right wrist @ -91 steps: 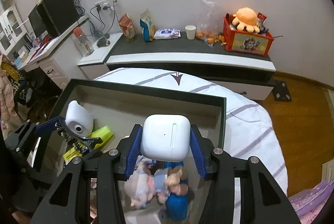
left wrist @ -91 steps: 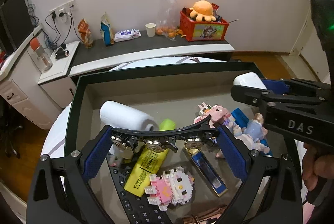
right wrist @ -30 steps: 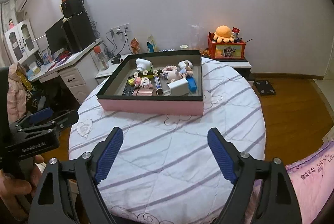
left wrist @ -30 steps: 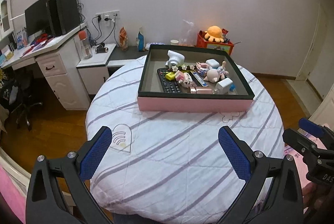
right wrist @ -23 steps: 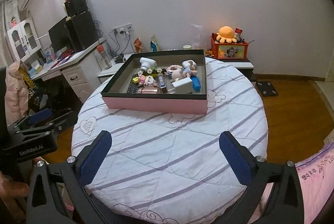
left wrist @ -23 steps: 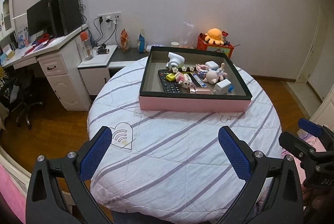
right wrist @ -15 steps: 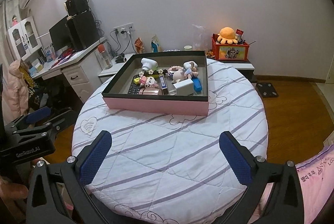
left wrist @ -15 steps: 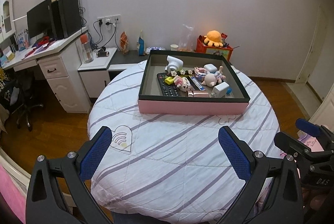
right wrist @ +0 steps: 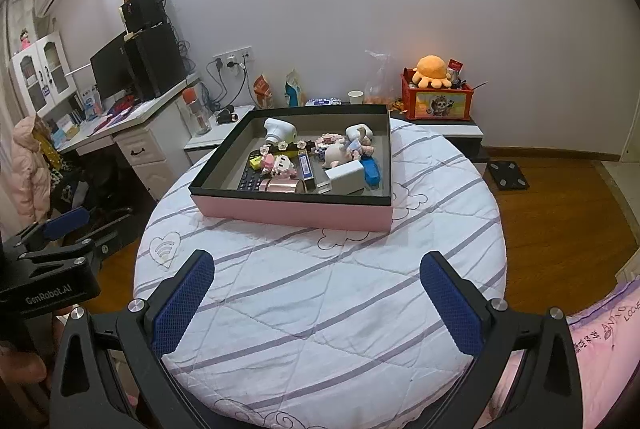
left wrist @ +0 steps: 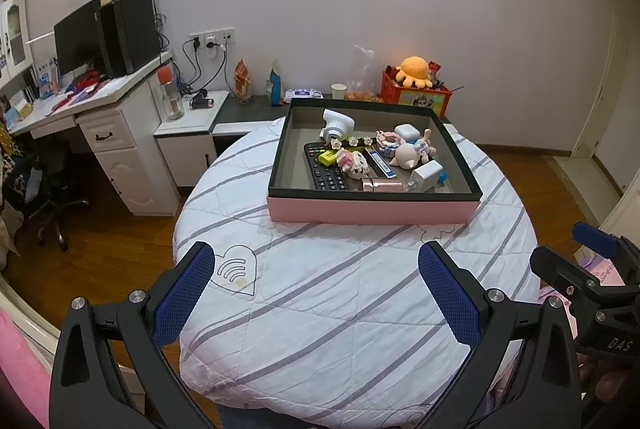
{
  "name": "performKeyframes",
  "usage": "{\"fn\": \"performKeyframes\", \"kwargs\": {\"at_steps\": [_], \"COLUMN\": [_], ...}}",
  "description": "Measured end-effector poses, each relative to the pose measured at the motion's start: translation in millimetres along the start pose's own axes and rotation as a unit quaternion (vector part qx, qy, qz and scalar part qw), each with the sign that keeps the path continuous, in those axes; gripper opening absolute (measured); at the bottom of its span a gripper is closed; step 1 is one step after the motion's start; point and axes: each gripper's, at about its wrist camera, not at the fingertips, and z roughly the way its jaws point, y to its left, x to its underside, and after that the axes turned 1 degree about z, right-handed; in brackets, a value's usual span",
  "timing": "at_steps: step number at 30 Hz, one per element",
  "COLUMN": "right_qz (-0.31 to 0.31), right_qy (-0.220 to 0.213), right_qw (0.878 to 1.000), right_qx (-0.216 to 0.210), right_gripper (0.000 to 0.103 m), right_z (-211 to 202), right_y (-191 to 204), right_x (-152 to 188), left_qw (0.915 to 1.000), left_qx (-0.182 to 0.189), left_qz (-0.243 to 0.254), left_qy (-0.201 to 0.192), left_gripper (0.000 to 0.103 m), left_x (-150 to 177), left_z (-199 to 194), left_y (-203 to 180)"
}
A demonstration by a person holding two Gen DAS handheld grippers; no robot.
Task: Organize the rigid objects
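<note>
Round desk (left wrist: 360, 309) under a white quilted cover with grey stripes, filling the middle of both views. On it toward 12 o'clock, well apart from both grippers, a shallow rectangular box with pink outer walls and a black rim (left wrist: 374, 211), holding all the small items. Inside, at 9 o'clock, a black keyboard (left wrist: 326, 175); at 11 o'clock, a white handheld device with a round head (left wrist: 338, 125); at 5 o'clock, a white plug-in charger block (left wrist: 426, 175) just beside a rose-gold metal cylinder (left wrist: 380, 184); near the centre, a pale round-headed doll (left wrist: 408, 153) and a pink-and-white block-built cat figure (left wrist: 354, 161); at 1 o'clock, a white earbud case (left wrist: 404, 130). Left gripper (left wrist: 316, 289) at 6 o'clock in its own view, blue-padded jaws spread wide, nothing between them but the cover. Right gripper (right wrist: 318, 289) likewise low over the near edge, jaws spread to their widest, empty.
</note>
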Motion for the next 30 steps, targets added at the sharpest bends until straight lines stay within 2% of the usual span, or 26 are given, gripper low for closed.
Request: {"fn": "performKeyframes", "kwargs": {"at_steps": [8, 30], "right_qz": [0.002, 0.007], "right_qy": [-0.008, -0.015], "right_qw": [1.000, 1.000], "right_qx": [0.009, 0.011], "right_gripper": [0.103, 0.103], "right_z": [-5.1, -6.9], "right_y": [-1.5, -1.4], "right_x": [-3.3, -6.1], "left_qw": [0.9998, 0.9999], "left_qx": [-0.010, -0.016], "left_qz": [0.008, -0.002], "left_qy": [-0.013, -0.007], "left_gripper": [0.103, 0.103], "left_x": [-3.7, 2.2], "left_z": [-4.5, 2.0], "left_y": [-7.2, -10.8]}}
